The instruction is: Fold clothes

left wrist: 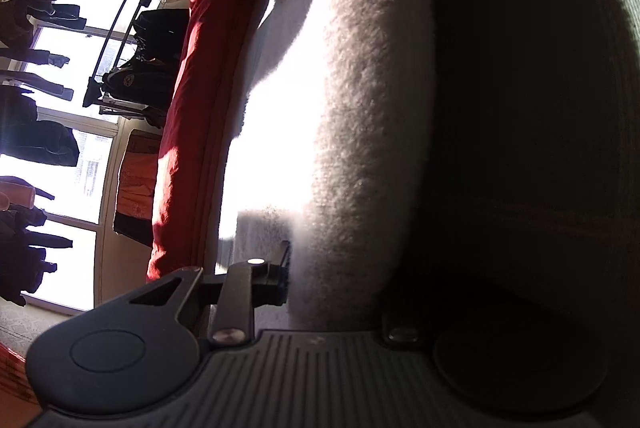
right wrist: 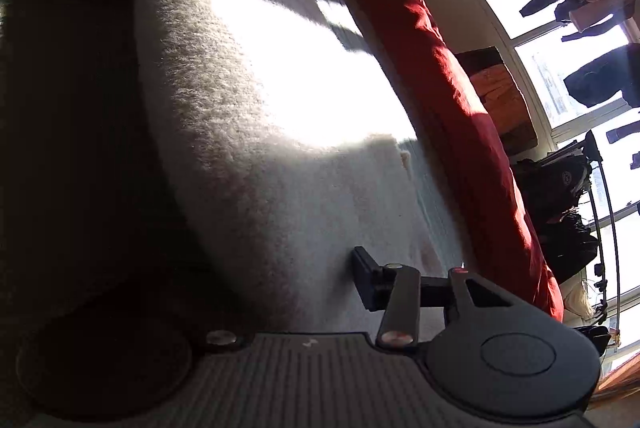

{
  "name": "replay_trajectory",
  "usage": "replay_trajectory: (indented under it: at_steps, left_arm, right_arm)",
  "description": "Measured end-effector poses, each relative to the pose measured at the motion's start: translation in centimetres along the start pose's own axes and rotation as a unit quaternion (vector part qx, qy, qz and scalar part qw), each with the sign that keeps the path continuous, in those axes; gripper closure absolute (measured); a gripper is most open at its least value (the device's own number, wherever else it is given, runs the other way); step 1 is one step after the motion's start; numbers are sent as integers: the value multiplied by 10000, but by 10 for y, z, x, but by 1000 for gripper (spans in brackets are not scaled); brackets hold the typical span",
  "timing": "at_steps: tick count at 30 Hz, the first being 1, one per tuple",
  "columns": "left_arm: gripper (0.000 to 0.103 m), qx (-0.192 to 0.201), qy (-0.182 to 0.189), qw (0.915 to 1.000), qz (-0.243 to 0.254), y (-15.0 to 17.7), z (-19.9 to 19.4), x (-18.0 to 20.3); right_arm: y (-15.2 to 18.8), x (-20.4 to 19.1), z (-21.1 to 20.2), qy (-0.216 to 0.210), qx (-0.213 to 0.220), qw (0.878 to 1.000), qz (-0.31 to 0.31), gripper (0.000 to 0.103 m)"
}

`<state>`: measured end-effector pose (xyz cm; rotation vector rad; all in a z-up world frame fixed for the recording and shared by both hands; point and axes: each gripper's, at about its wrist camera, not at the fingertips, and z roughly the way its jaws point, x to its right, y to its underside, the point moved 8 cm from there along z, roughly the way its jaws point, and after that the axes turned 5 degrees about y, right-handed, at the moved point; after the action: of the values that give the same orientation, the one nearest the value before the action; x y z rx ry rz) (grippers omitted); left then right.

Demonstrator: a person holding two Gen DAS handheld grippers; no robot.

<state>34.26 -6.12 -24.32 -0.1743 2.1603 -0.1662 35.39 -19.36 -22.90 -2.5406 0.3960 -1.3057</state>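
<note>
Left wrist: left tongs (left wrist: 320, 268) clamped on thick fold of white fleecy garment (left wrist: 360, 108), beside red bedding (left wrist: 192, 108). Right wrist: right tongs (right wrist: 304, 280) gripping same garment's fold; left tongs at far end.

Red bedding (left wrist: 188, 116), sunlit windows (right wrist: 560, 68), dark hanging clothes (left wrist: 36, 144).

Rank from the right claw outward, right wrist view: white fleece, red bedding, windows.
1. White fleece: at the right claw, filling the view's middle.
2. Red bedding: a band behind the fleece, toward the right.
3. Windows: farthest, on the far right wall.
</note>
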Motion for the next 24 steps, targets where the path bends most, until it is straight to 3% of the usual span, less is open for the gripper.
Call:
replay_trajectory:
  at_steps: [2, 3, 4, 11, 24]
  left_arm:
    - [84, 26, -21, 10000, 13, -1, -4, -4]
    - [85, 32, -24, 10000, -3, -1, -6, -7]
    - [86, 35, -24, 10000, -31, -2, -8, -9]
    - [89, 96, 47, 9999, -37, -3, -30, -9]
    - [88, 253, 462, 9984, 216, -7, -138, 32]
  right_arm:
    - [-2, 6, -5, -141, -13, 9998, 147, 66]
    - [-4, 10, -7, -187, -23, 9996, 190, 80]
    - [-6, 13, -10, -220, -37, 9995, 215, 82]
    - [-9, 19, -29, -446, -93, 9987, 246, 84]
    - [3, -20, -127, -1024, -178, 9946, 56, 84]
